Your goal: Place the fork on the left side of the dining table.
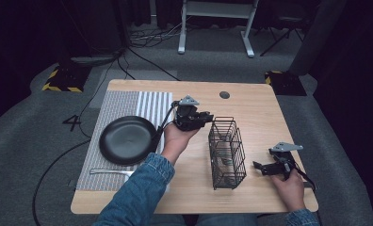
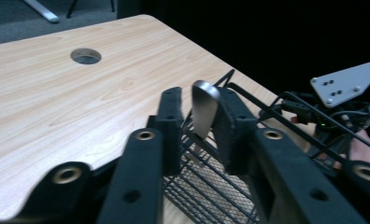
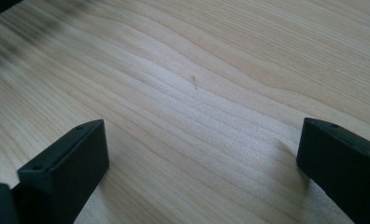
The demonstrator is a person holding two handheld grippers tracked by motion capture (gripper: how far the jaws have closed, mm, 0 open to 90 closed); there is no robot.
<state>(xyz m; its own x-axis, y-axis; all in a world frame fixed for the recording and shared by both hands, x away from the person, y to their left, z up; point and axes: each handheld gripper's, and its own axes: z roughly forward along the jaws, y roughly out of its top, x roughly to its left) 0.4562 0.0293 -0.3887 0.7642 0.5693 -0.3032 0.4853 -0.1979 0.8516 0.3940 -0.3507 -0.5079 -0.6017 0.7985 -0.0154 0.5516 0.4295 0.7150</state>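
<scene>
My left gripper [image 1: 207, 117] is held up at the far left end of a black wire basket [image 1: 227, 153] in the middle of the table. In the left gripper view the rounded silver handle end of a piece of cutlery [image 2: 205, 109] stands between the jaws of the left gripper [image 2: 201, 93], above the basket [image 2: 206, 186]. The handle leans on the right-hand jaw and a narrow gap shows on the other side. My right gripper [image 1: 259, 165] rests low on the wood right of the basket. In its own view the right gripper [image 3: 202, 126] is wide open over bare tabletop.
A black plate [image 1: 128, 140] lies on a striped grey placemat [image 1: 114, 103] at the left, with a piece of cutlery [image 1: 111, 172] near the mat's front edge. Something metal lies inside the basket. A cable hole [image 1: 224, 94] is at the back of the table.
</scene>
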